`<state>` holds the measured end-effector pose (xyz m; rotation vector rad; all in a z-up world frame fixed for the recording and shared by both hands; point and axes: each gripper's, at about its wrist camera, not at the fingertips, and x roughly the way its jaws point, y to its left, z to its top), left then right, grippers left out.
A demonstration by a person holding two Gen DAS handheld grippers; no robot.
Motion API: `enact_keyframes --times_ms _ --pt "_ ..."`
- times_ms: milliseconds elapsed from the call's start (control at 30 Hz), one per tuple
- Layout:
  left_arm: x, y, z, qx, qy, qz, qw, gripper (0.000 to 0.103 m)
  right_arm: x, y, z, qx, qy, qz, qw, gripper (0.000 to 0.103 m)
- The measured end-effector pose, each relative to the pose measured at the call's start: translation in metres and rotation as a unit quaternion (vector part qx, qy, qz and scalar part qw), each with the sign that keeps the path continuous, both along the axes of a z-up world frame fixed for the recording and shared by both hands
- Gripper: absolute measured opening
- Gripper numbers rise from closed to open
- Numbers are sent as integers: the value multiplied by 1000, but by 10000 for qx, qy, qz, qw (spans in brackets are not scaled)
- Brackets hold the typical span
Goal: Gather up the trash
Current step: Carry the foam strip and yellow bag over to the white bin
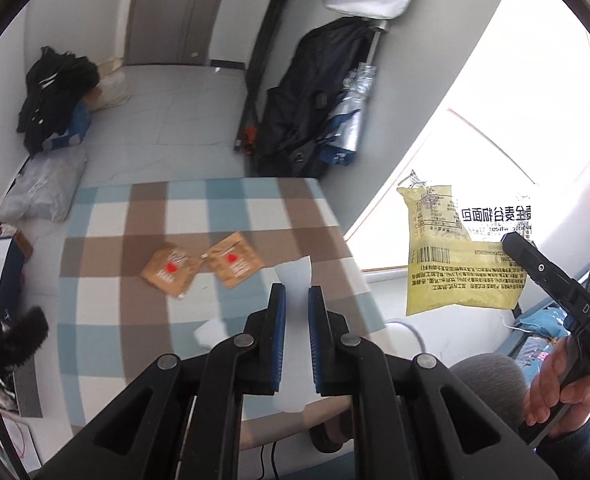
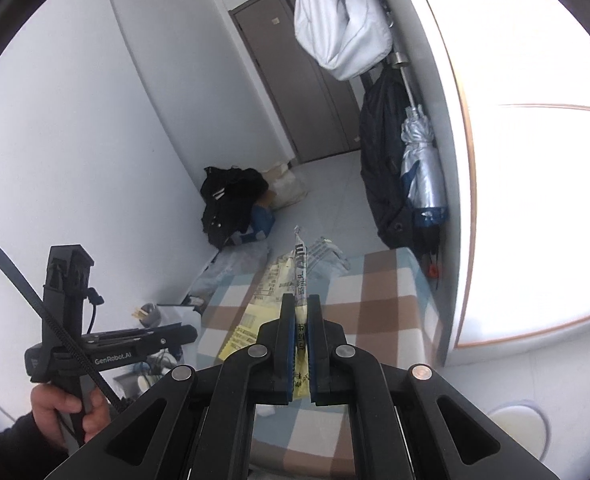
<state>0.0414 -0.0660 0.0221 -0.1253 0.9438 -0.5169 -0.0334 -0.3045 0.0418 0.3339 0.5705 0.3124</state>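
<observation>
Checked tablecloth (image 1: 103, 280) bears two brown sachets (image 1: 171, 270); door (image 1: 171, 12) beyond.

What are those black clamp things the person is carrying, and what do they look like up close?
Handheld grippers. The left gripper and right gripper are black, with blue-padded fingers and round silver pivot bolts. One handle reads "GenRobot.AI", with a black cable alongside. The person wears dark sleeves.
</observation>
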Motion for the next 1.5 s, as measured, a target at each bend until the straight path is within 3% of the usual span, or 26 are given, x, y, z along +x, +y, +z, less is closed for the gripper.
enact_keyframes --times_ms 367,633,800,1100,1233,1500 --pt "7 -110 20 -68 -26 -826 9966 7 -39 -103 8 -26 -89 -1074 9942 4" --pt "5 -195 7 -85 112 -1534 9881 7 -59 -183 -13 -63 129 -1963 9804 4" --pt "14 -242 -24 -157 537 -1939 9794 7 -71 -220 -50 -105 497 -2335 9710 4" --pt "23 -303 -87 356 928 -2409 9655 7 -75 -257 -142 96 1427 -2619 9544 4" --pt "23 -325 -127 398 1382 -2710 9518 7 -69 -256 -184 215 1853 -2566 9483 4" --pt "18 -355 -162 600 1705 -3188 9304 7 -54 -248 -257 369 2596 -2349 9360 4"
